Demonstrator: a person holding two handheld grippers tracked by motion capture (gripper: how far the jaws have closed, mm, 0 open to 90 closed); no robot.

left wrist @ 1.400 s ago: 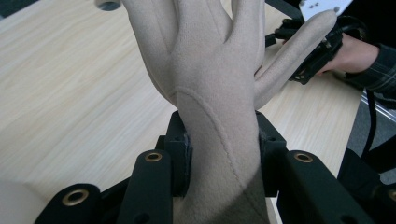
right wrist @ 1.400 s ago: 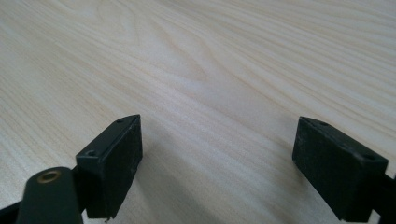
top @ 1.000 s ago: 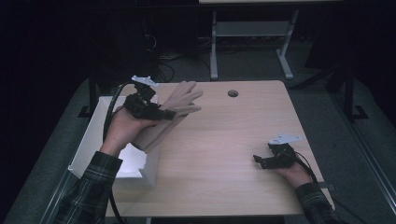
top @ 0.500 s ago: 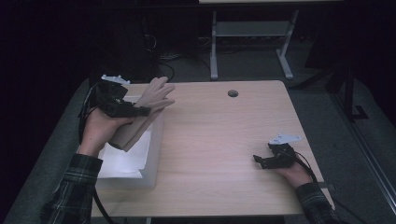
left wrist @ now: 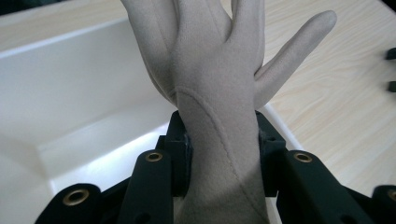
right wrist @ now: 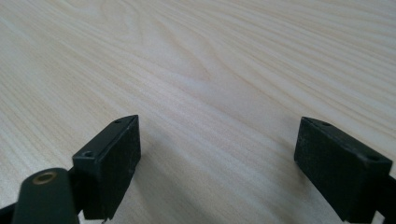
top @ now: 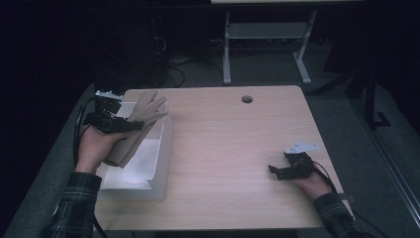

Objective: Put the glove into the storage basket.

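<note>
The beige glove [top: 133, 130] is gripped at its wrist part by the left gripper [top: 111, 121], whose pads are pressed against both sides of it. The glove is held above the white bin [top: 161, 148], over the bin's far half. Its long axis is tilted, the fingers being pointed up and away from the person toward the bin's far right corner, the cuff hanging low toward the bin's near left. In the left gripper view the thumb [left wrist: 299, 49] is spread out to the side. The right gripper [top: 287, 168] is rested on the wooden table [top: 233, 148], well apart from the bin, its jaws spread wide with nothing between them. A round hole [top: 246, 99] is seen in the table beyond the bin.
</note>
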